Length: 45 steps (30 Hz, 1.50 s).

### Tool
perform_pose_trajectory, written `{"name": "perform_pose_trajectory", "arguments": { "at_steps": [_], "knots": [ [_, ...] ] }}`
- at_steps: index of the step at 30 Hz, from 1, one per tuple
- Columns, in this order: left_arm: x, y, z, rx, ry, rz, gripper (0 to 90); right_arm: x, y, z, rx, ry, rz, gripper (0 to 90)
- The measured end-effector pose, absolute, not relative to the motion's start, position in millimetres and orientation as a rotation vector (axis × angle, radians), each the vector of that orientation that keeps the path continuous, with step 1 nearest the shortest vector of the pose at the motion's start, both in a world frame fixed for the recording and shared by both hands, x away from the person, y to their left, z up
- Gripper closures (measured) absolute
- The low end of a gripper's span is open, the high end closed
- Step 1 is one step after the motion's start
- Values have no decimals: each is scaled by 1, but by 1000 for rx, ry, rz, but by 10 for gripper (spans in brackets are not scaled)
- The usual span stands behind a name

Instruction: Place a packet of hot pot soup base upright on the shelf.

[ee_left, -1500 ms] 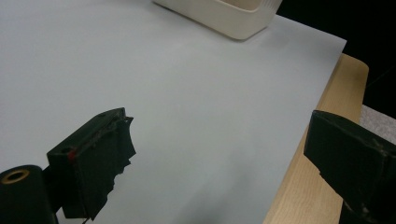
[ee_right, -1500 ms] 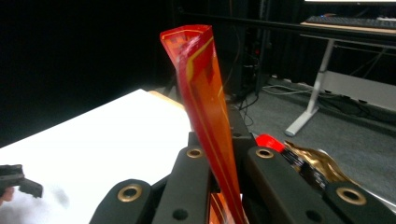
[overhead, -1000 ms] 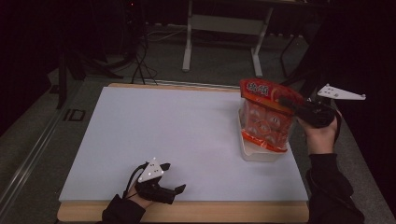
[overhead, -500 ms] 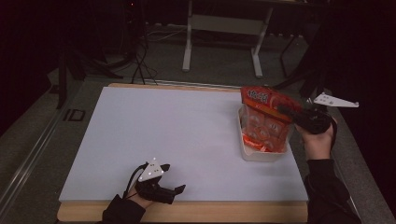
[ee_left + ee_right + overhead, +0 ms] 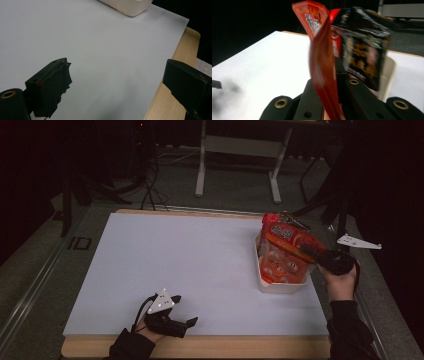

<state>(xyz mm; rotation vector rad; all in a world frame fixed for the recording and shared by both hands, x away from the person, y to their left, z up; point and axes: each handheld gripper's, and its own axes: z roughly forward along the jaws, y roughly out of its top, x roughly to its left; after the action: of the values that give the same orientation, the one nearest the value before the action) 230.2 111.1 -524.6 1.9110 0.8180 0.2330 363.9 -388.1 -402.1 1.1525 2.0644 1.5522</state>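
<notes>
A red snack bag (image 5: pixel 282 252) stands upright in a white bin (image 5: pixel 280 287) at the table's right side, and my right gripper (image 5: pixel 310 252) is shut on its right edge. In the right gripper view the bag's edge (image 5: pixel 322 65) is pinched between the black jaws of the right gripper (image 5: pixel 329 100). A black packet (image 5: pixel 362 50) stands just behind it in the bin (image 5: pixel 388 72). My left gripper (image 5: pixel 184 310) rests on the white mat near the front edge, open and holding nothing; its jaws stand wide apart in the left gripper view (image 5: pixel 120 82).
A white mat (image 5: pixel 190 260) covers the wooden table (image 5: pixel 200 347). The bin's corner (image 5: pixel 127 6) lies far ahead of the left gripper. Desk legs (image 5: pixel 202 165) and cables stand on the dark floor beyond the table.
My right gripper has sunk with the red bag, bringing it down from above the bin into it. The left gripper has kept still.
</notes>
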Motion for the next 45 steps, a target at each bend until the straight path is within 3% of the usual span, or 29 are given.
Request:
{"name": "perform_pose_trajectory", "arguments": {
  "at_steps": [9,14,23,32,45],
  "knots": [
    [230,111,-526,1912,823,234,71,361,-392,-407,1157,2046,1547,893],
    [231,111,-527,1911,826,228,70,359,-390,-403,1150,2046,1524,836],
    [231,110,-528,1908,821,233,70,354,-391,-383,1123,1995,1532,654],
    [230,109,-526,1909,805,238,70,343,-383,-347,1043,1952,1541,377],
    [230,108,-527,1912,801,239,70,333,-347,-333,942,1993,1604,171]
  ]
}}
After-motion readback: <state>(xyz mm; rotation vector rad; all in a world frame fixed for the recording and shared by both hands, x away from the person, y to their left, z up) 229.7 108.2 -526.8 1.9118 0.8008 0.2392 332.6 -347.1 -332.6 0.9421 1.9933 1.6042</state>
